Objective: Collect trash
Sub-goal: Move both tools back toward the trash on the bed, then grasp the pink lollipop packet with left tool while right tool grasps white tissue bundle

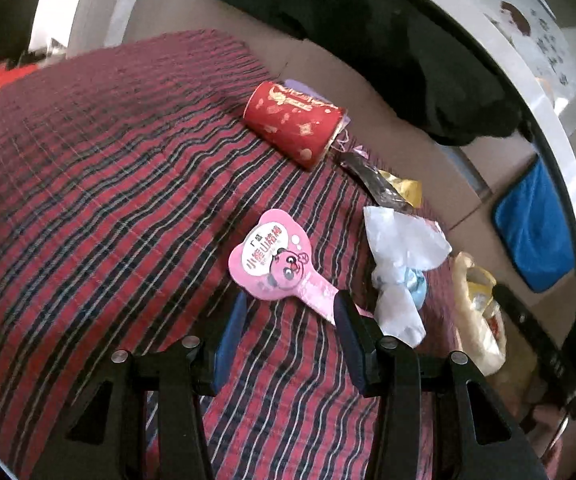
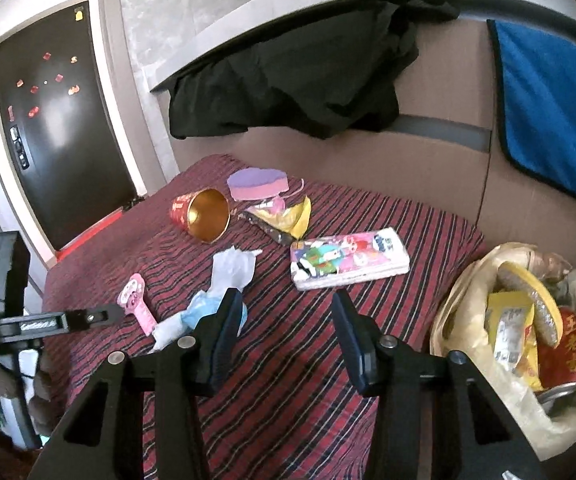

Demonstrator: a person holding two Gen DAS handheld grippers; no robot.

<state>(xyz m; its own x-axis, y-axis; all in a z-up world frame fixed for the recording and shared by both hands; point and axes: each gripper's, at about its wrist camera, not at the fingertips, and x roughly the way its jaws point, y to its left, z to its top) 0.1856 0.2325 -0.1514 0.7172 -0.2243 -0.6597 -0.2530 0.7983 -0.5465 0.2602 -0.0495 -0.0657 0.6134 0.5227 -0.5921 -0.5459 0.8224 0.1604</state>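
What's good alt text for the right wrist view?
The open right gripper hovers empty over a red plaid cloth strewn with a tipped red cup, white wrapper and pink bear-shaped packet. A full trash bag sits right.

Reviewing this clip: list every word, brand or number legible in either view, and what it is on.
"小熊山楂棒": pink bear wrapper, middle characters blurred, so partly a guess.
"王老吉": red can in the trash bag.
White lettering on the left gripper body: too blurred to read.
Gold characters on the red cup: unreadable.
Print on the cartoon case and yellow packet: too small.
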